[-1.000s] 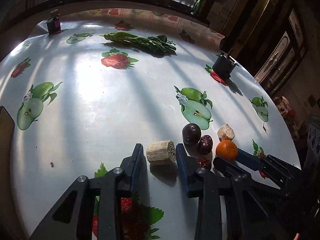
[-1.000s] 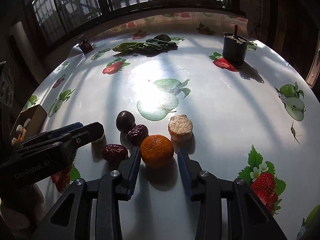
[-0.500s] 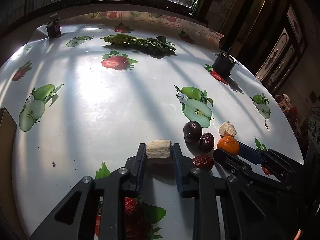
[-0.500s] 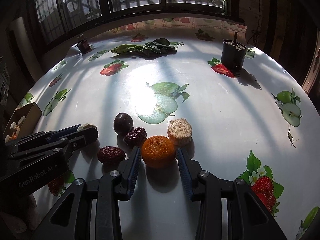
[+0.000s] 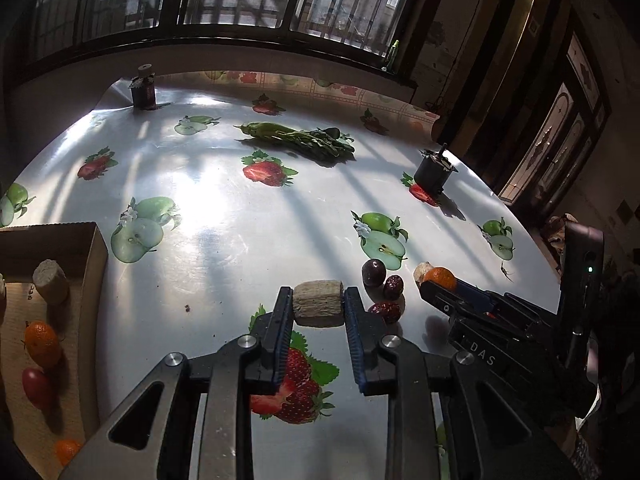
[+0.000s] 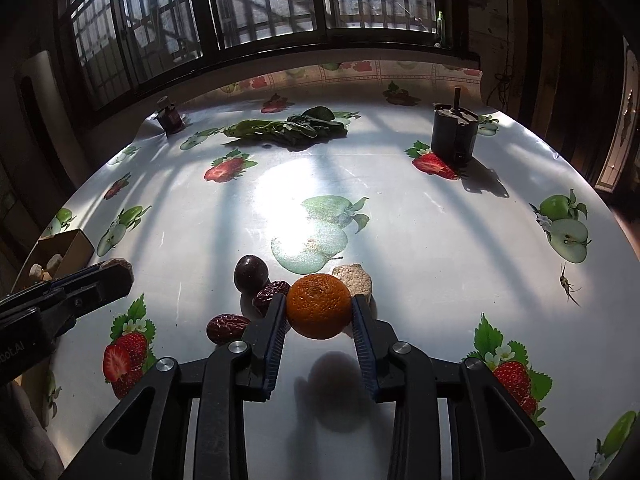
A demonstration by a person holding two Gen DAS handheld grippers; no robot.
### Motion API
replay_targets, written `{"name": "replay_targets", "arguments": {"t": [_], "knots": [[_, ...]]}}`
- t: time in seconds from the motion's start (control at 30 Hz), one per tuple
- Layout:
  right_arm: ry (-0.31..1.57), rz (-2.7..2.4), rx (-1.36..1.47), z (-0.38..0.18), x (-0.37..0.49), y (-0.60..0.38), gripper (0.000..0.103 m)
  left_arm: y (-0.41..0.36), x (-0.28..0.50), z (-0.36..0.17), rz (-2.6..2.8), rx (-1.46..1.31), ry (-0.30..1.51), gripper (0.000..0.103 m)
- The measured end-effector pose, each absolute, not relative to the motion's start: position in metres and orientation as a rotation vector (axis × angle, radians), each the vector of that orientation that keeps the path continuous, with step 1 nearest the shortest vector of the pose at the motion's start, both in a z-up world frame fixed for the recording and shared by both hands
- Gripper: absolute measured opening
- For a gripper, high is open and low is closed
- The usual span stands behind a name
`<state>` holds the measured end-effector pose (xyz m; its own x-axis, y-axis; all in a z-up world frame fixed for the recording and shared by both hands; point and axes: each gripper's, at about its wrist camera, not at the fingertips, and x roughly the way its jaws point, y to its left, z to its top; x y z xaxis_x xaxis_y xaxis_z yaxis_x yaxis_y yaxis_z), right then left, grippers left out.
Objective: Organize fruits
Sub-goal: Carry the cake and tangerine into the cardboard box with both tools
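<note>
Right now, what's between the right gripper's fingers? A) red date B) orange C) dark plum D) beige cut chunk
B: in the right wrist view the right gripper has both pads pressed on the orange, lifted above its shadow on the table.

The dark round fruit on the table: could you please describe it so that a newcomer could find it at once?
Start from the table with the fruit-print cloth and find the small cluster near its front edge, by the orange. The dark round fruit sits at the cluster's far left, touching a date. It alone is smooth, glossy and near black; the dates are wrinkled and reddish.
</note>
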<state>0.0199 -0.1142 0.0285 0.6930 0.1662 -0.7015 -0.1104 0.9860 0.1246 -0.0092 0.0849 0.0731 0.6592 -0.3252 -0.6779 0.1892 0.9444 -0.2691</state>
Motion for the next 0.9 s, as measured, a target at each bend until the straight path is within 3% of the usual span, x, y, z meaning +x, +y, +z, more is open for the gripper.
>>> {"name": "replay_targets", "arguments": {"t": [0.27,0.47,0.9], "knots": [[0.717,0.257,0.064,0.073,-0.015,-0.075,0.035,0.228,-0.080,0.092,-0.004,-0.236,0.793,0.024],[0.711,0.508,0.038,0.108,-0.051,0.011,0.035,0.315,-0.117,0.071,0.186,-0.296,0.819,0.025],[0.869,0.794,-0.191,0.048,-0.103,0.182,0.036,0.337,-0.128,0.024,0.195,-0.275,0.941,0.025]]}}
